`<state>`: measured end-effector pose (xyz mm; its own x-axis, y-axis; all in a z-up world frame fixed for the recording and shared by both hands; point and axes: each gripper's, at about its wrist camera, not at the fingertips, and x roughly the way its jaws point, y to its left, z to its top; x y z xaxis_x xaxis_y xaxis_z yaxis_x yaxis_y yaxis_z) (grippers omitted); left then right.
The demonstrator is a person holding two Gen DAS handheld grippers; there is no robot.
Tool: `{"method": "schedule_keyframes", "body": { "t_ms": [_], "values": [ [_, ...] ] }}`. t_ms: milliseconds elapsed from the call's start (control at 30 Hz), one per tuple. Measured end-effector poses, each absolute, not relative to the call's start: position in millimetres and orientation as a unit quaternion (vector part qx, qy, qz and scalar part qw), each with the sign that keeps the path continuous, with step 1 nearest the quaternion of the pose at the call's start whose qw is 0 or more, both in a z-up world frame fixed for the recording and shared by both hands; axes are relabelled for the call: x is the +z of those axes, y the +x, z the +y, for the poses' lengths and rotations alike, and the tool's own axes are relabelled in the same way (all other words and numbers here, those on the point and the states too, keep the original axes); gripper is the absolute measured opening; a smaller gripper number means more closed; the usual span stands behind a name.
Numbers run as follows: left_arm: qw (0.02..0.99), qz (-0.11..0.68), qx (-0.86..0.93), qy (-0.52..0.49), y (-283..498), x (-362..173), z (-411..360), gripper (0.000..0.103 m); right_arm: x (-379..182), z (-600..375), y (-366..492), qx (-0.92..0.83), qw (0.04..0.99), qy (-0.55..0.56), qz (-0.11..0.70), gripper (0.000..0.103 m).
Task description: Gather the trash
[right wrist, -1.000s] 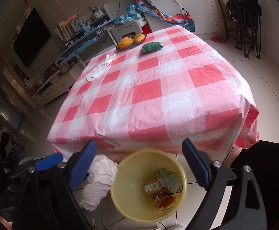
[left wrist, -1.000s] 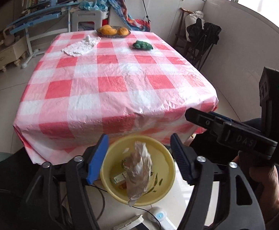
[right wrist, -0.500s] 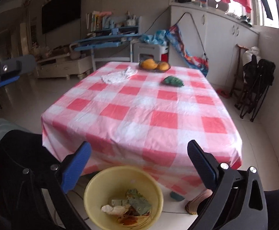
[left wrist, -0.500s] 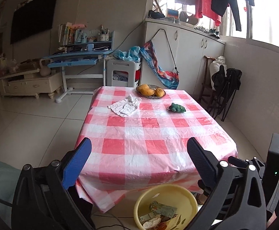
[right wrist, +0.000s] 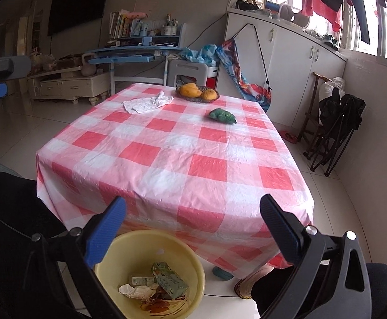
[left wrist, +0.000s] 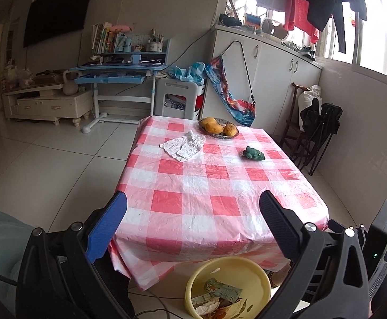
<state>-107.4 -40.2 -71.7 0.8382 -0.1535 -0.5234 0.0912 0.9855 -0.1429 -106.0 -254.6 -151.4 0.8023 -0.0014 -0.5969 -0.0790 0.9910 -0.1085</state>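
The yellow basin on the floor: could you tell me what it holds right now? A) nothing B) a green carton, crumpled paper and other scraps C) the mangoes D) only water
B: the right wrist view shows the yellow basin holding a green carton, crumpled paper and orange-brown scraps.

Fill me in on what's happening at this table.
A person is clearing trash with two handheld grippers. Both the left gripper and right gripper hang empty, jaws wide, above a yellow basin holding cartons and wrappers. A crumpled white paper, a fruit bowl and a green toy remain on the checked tablecloth.
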Motion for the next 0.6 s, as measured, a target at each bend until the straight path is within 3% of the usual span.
{"method": "schedule_keyframes", "body": {
  "t_ms": [600],
  "values": [
    [0.958,0.278,-0.062,-0.042,-108.9,-73.8,-46.2,0.096,-153.3,-256.8,-103.9,0.02,0.946,-0.056,0.317,0.096]
  ]
}}
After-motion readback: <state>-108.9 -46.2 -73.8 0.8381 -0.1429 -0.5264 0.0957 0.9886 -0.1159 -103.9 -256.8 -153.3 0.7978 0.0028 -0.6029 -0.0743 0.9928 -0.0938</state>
